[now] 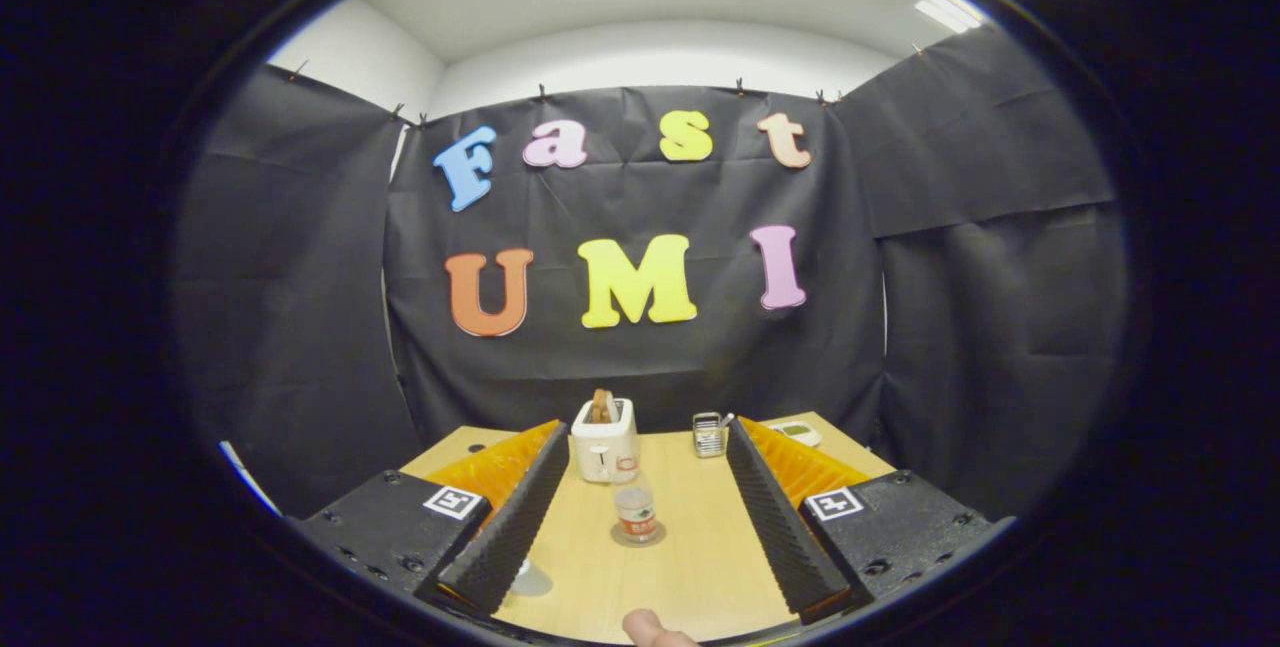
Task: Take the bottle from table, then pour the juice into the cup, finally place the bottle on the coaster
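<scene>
Gripper view: gripper (638, 527) has its fingers spread wide, nothing between the pads – they touch no object, just frame a lane of bare table (700, 577).

Bottle (635, 512) stands upright in that lane, between the fingers and a little ahead of the tips, slightly nearer the left finger. It sits on a round grey disc – likely the coaster (640, 537), though I can't be sure from here. If so, the bottle looks to be at the final spot with the jaws opened off it; equally this could be a pre-grasp line-up. Can't tell which from one shot.

Bottle look: small, clear body, pale top, red-orange band around the lower part, label detail too small to make out. Liquid level not readable. Small and light by the look of it, so probably easy to tip with a sideways nudge from a finger.

Cup: a pale rounded shape (530, 579) sits beside the inner edge of the left finger, mostly hidden – could be the cup, unclear.

Beyond the bottle, further ahead: white toaster (605, 449) with bread in its slot, and to the right of it a small metal rack (708, 434). Both well clear of the fingers.

A fingertip (655, 630) of the holder's hand shows close in, behind the fingers.
</scene>
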